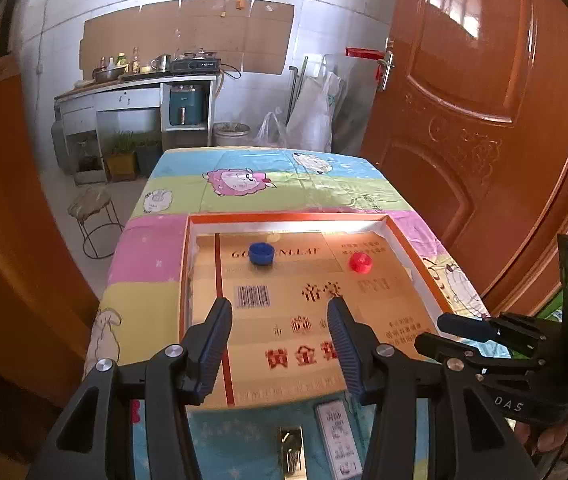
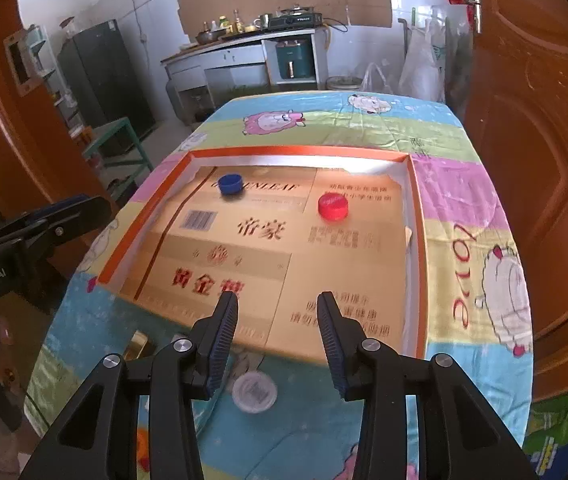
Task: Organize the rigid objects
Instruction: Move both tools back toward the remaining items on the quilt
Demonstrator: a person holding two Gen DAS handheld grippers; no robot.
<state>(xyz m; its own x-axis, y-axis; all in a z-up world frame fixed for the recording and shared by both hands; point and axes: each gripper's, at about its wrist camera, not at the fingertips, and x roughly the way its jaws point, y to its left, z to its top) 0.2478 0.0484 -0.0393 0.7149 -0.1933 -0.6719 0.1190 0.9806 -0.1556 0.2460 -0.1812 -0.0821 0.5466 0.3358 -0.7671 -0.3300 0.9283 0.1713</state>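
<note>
The blue cap [image 1: 260, 253] and the red cap [image 1: 360, 261] sit apart inside the tray [image 1: 416, 248], toward its far end, blue on the left and red on the right. Both rest on the gold printed card lining the tray floor. The left gripper [image 1: 279, 308] hangs above the tray's near edge, tilted down, its fingers [image 1: 215, 344] parted with nothing between them. The right gripper [image 2: 277, 300] hangs beside it in the same downward tilt, fingers likewise apart and empty. A round clear lid [image 2: 254, 392] and a small flat packet [image 1: 338, 438] lie on the cloth [image 1: 147, 248] in front of the tray. The table wears that bright cartoon sheep cloth. Orange-brown doors [image 1: 484, 120] flank it, and a kitchen counter [image 1: 135, 88] with a stove stands at the back wall.
</note>
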